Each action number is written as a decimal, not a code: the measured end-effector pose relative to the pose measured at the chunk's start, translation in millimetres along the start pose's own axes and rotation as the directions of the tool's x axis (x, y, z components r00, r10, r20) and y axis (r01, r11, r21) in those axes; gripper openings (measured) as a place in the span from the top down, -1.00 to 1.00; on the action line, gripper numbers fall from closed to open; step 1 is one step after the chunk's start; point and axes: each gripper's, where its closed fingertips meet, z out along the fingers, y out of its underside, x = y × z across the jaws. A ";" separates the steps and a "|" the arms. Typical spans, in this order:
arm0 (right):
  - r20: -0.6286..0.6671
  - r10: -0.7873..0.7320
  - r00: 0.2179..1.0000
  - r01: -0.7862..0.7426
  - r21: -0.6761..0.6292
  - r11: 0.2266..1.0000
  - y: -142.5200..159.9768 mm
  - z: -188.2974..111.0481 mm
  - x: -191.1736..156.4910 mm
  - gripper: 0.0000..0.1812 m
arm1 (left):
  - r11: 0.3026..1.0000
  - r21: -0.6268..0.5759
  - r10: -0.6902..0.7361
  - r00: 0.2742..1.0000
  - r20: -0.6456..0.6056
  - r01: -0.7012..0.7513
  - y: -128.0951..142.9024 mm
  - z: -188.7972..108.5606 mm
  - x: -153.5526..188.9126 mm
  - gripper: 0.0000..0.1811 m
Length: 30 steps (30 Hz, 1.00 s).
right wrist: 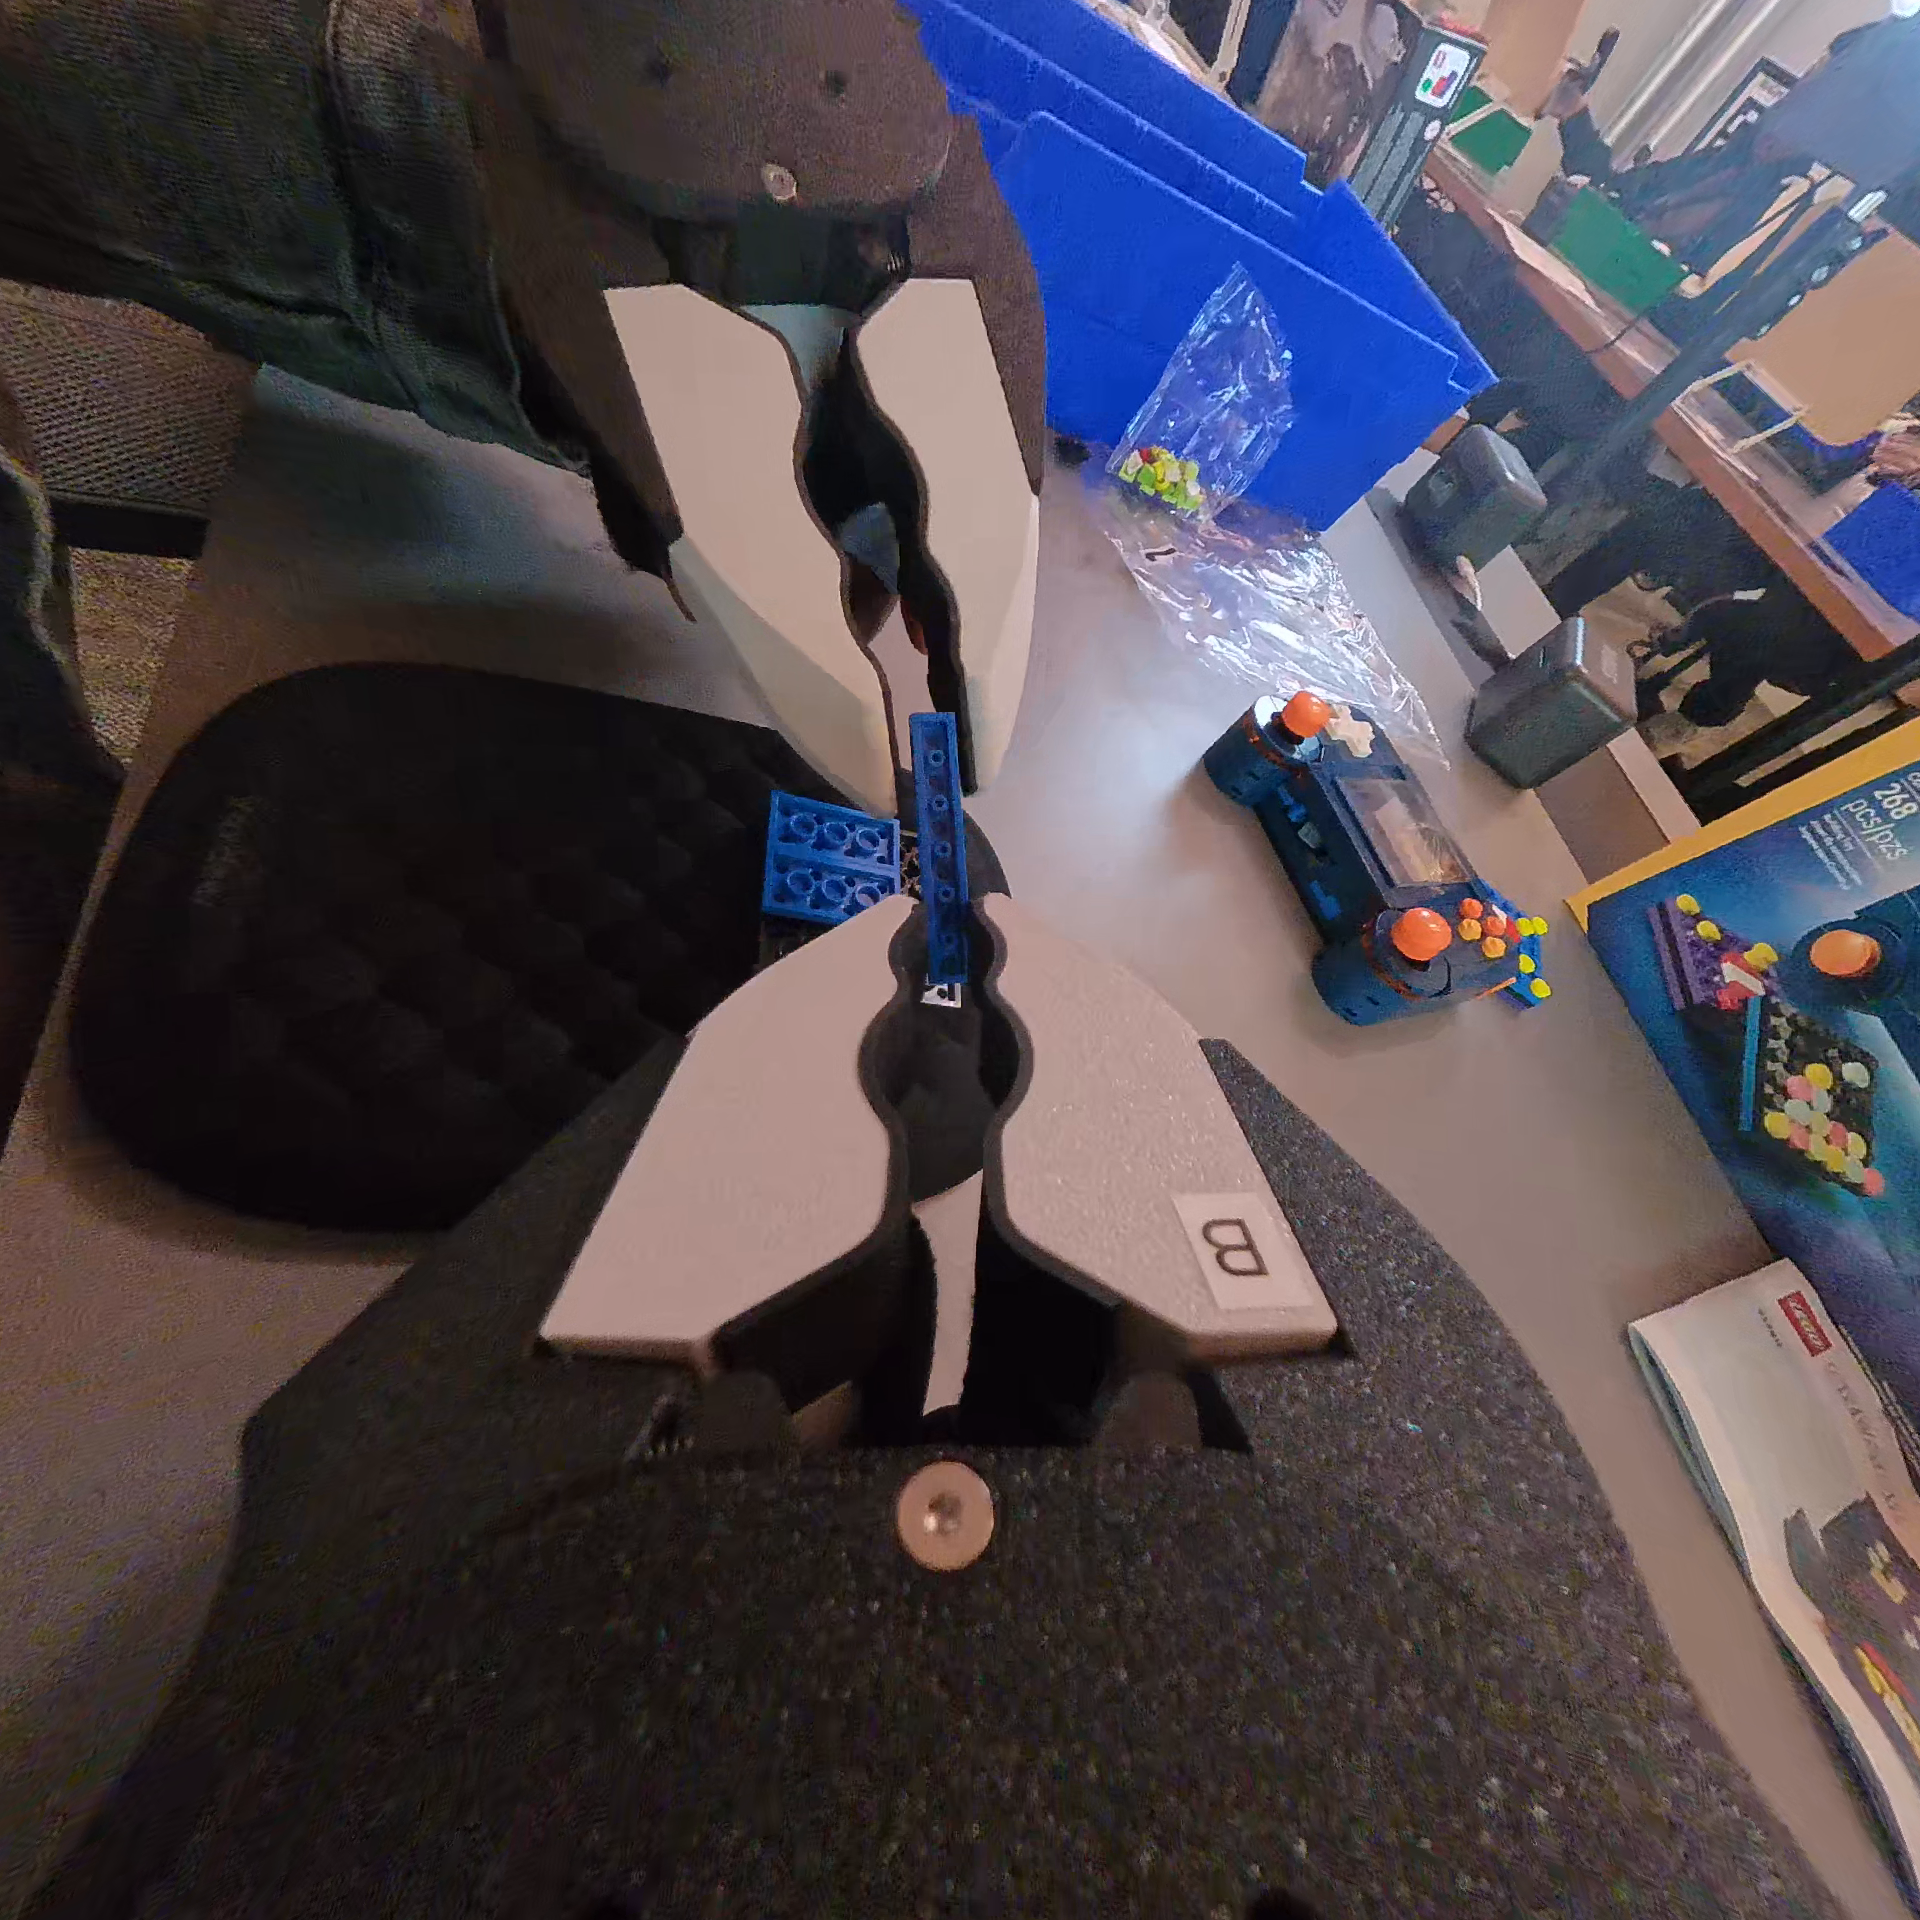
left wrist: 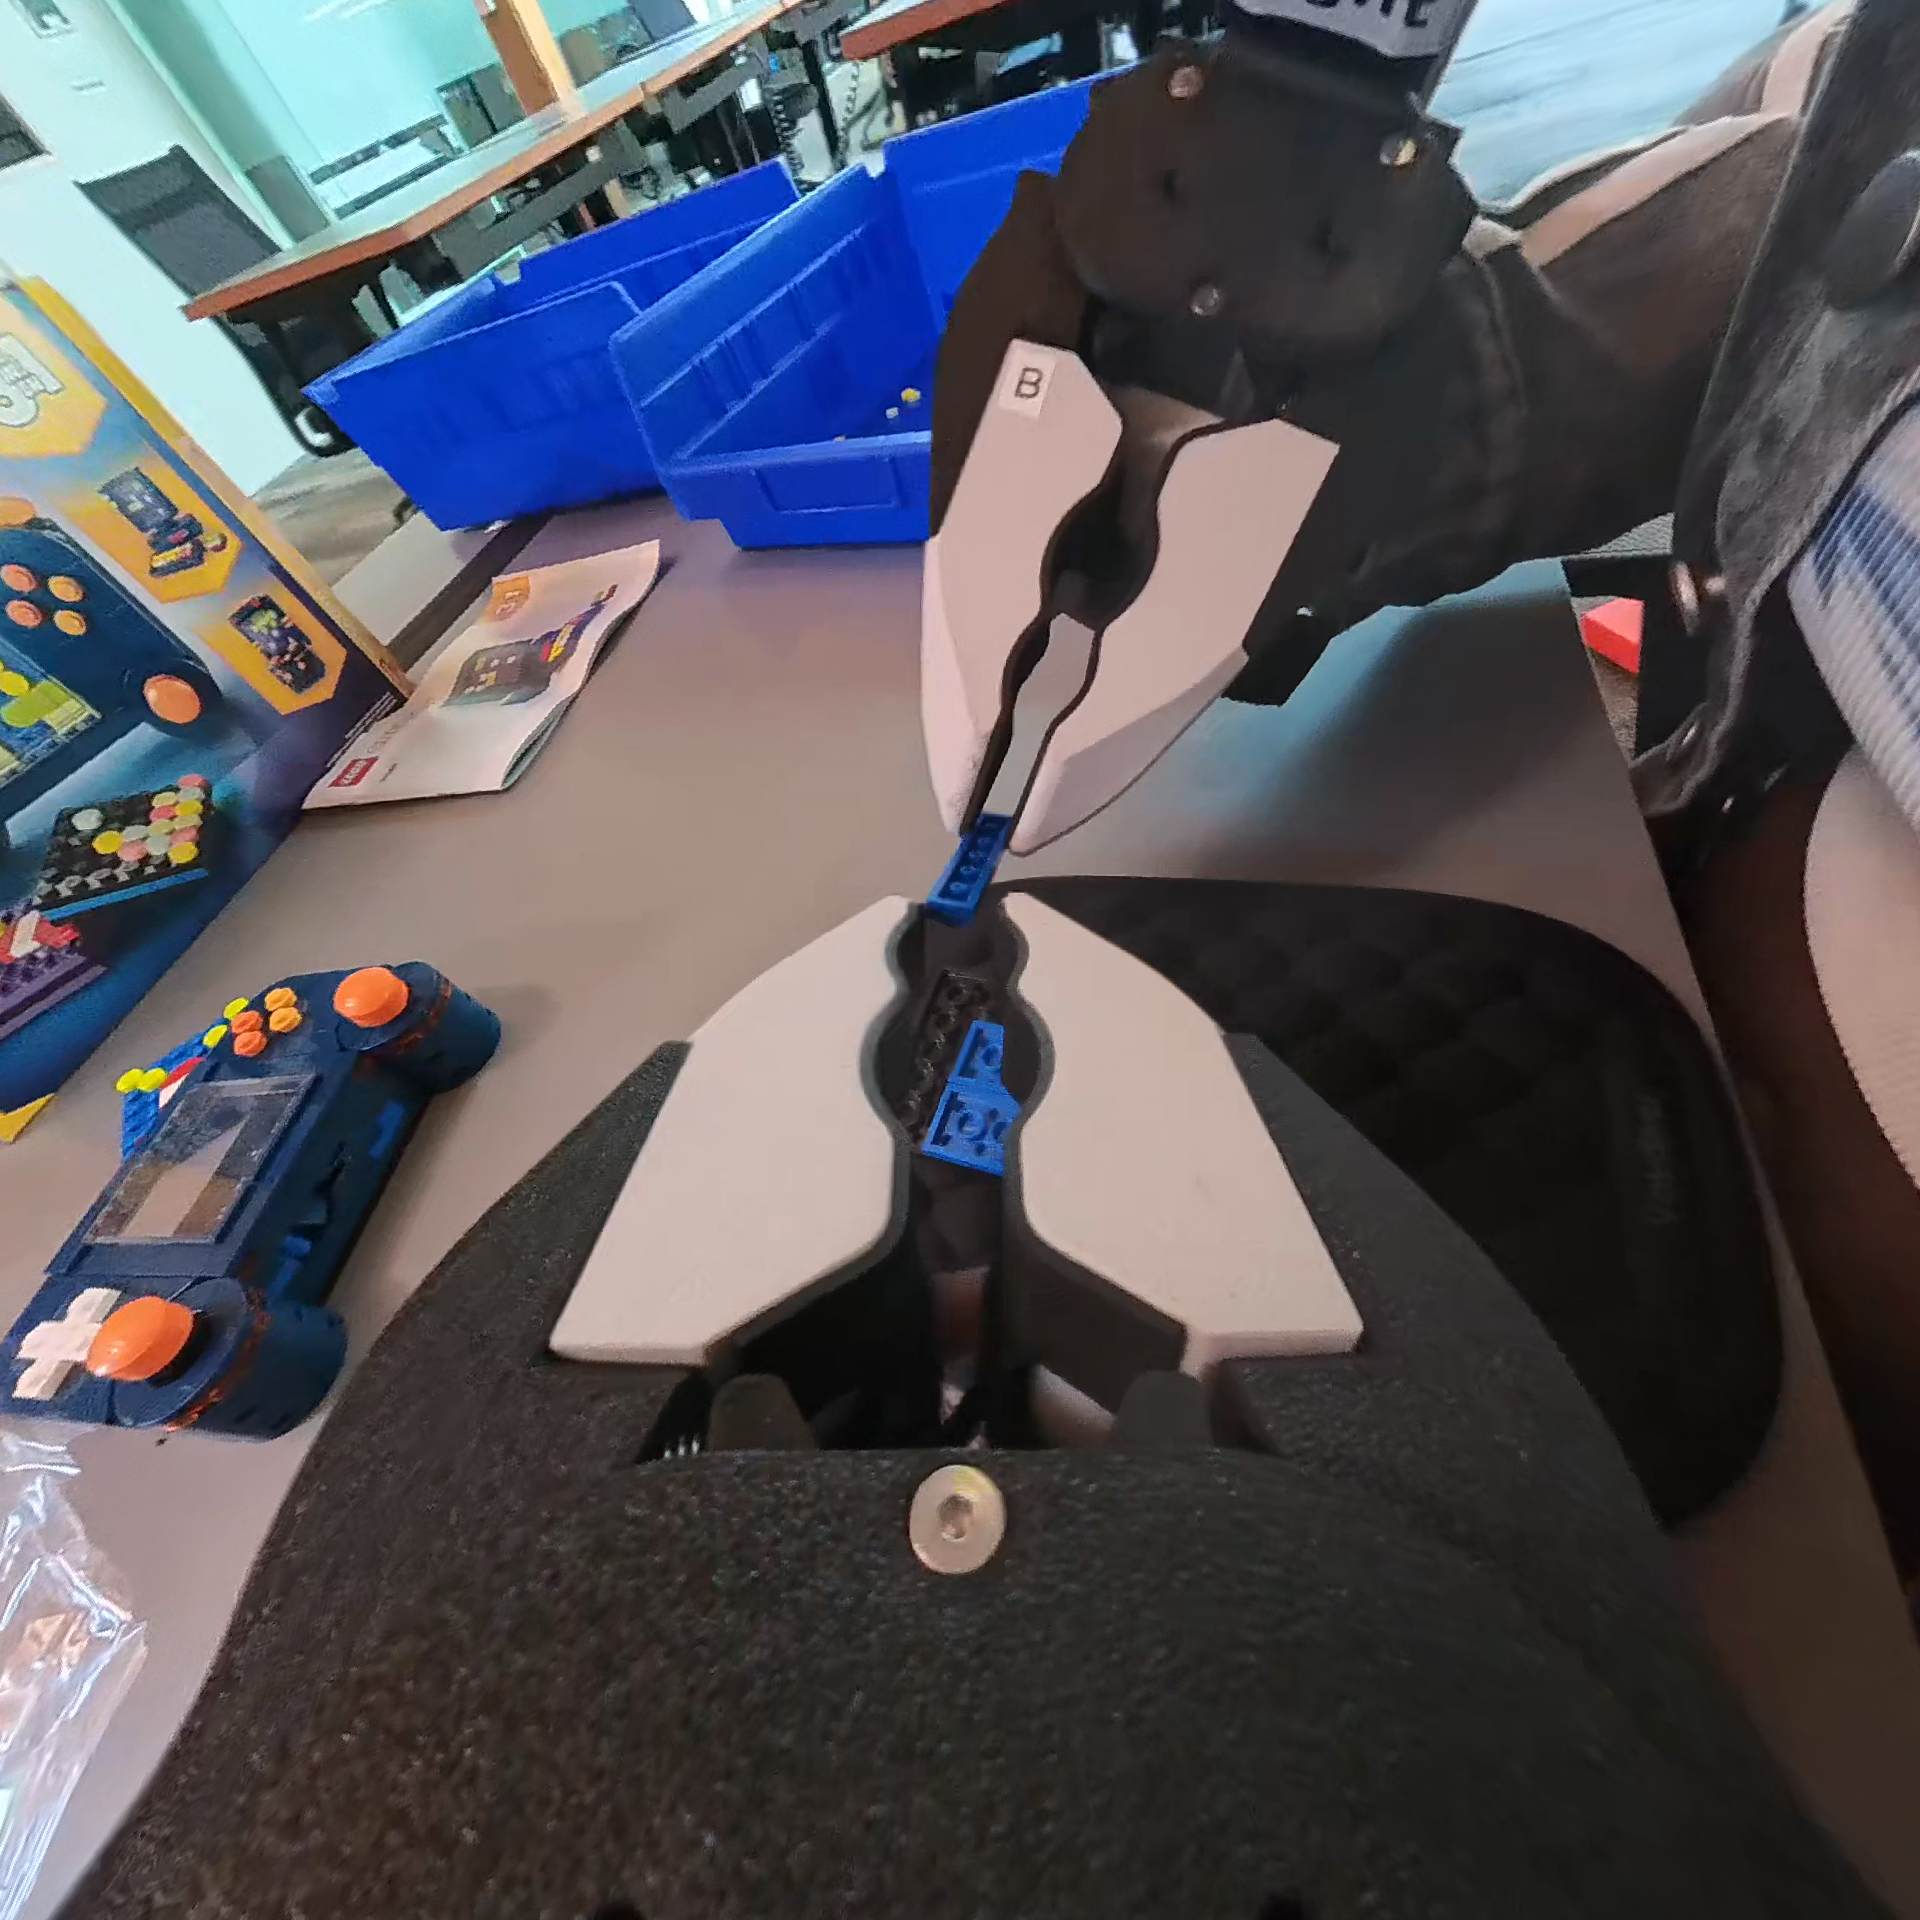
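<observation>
The left tongs (left wrist: pixel 961 925) are clenched on a small black plate (left wrist: pixel 951 1023) that carries two blue bricks (left wrist: pixel 977 1101). The right tongs (right wrist: pixel 940 920) grip a long thin blue strip (right wrist: pixel 940 842). The far end of the strip seems to touch that plate, above a black pad (right wrist: pixel 416 935). A toy controller (left wrist: pixel 239 1184) lies on the tabletop (left wrist: pixel 727 727) nearby.

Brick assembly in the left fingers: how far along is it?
Done: two blue plates sit on the black plate that the left gripper clamps. In hand: the right gripper holds a long blue strip next to them. Left: the strip isn't visibly seated yet.
</observation>
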 end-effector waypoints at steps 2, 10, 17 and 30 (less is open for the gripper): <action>0.006 0.000 1.000 0.000 0.000 1.000 0.2 1.4 -0.9 0.92 | 1.000 0.014 -0.012 1.000 -0.002 0.012 -2.4 -0.2 0.9 0.91; -0.038 0.050 0.998 -0.046 0.103 0.994 -10.7 3.6 8.2 0.75 | 0.999 0.001 -0.047 0.991 0.128 0.048 -0.2 -24.5 -21.1 0.92; -0.098 0.084 0.992 -0.069 0.142 0.987 -4.8 2.1 17.6 0.68 | 0.989 0.041 -0.099 0.439 0.893 0.139 0.1 -258.6 -168.3 0.93; -0.146 0.203 0.968 -0.158 0.269 0.950 -14.5 -8.5 26.8 0.48 | 0.944 -0.054 -0.129 0.517 0.846 0.325 65.4 -278.4 -203.6 -0.61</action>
